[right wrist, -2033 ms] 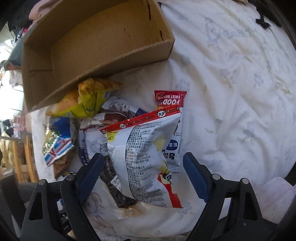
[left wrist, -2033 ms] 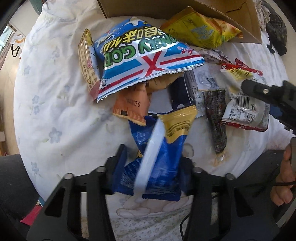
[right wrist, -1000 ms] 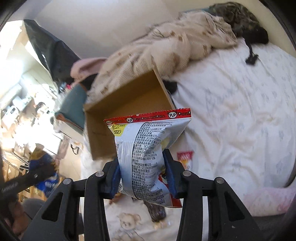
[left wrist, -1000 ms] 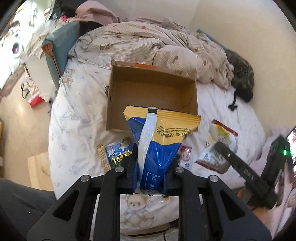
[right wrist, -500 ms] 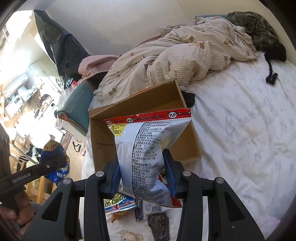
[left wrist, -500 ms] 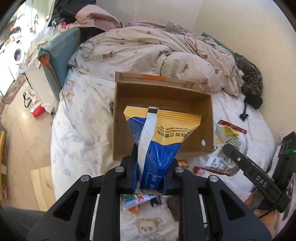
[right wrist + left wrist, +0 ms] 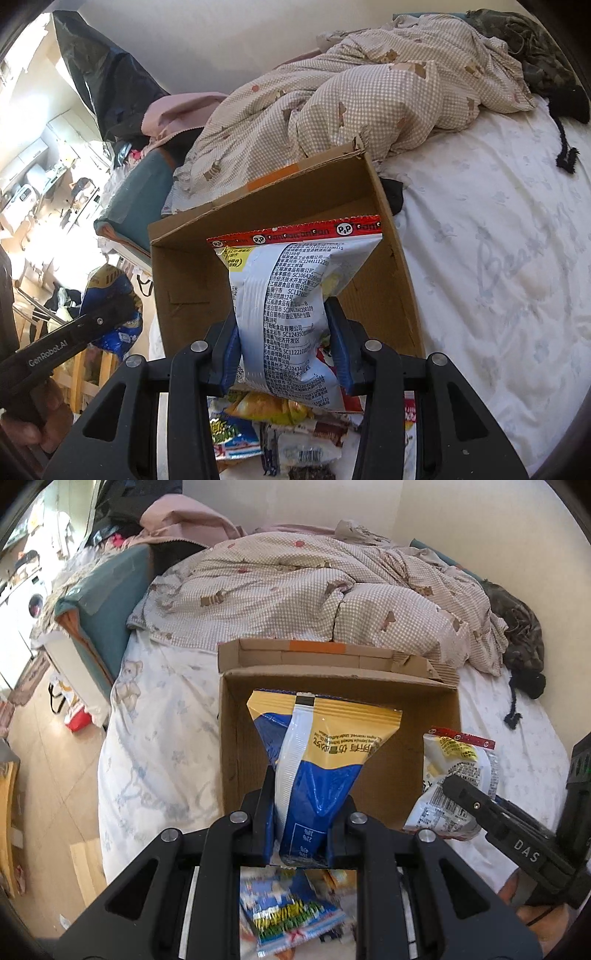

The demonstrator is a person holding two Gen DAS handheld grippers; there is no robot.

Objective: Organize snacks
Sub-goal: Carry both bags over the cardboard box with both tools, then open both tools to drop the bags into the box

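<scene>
My left gripper (image 7: 301, 834) is shut on a blue and yellow snack bag (image 7: 321, 760), held upright over the near part of an open cardboard box (image 7: 231, 738) on the bed. My right gripper (image 7: 286, 354) is shut on a white snack bag with a red top strip (image 7: 291, 295), held above the same cardboard box (image 7: 177, 295). In the left wrist view the white bag (image 7: 458, 771) hangs by the box's right wall. The blue bag (image 7: 110, 310) shows at the far left of the right wrist view. Nothing lies in the parts of the box that I see.
More snack packets (image 7: 288, 919) lie on the white floral sheet (image 7: 159, 746) below both grippers, also as a pile of snack packets (image 7: 280, 432). A checked duvet (image 7: 314, 587) is heaped behind the box. A dark garment (image 7: 524, 646) lies at the far right. The bed's left edge drops to the floor (image 7: 48, 775).
Both grippers have carried their bags forward and slightly down toward the box, which now looks larger and closer. The loose snack pile has slid under the grippers. Both grips are unchanged.
</scene>
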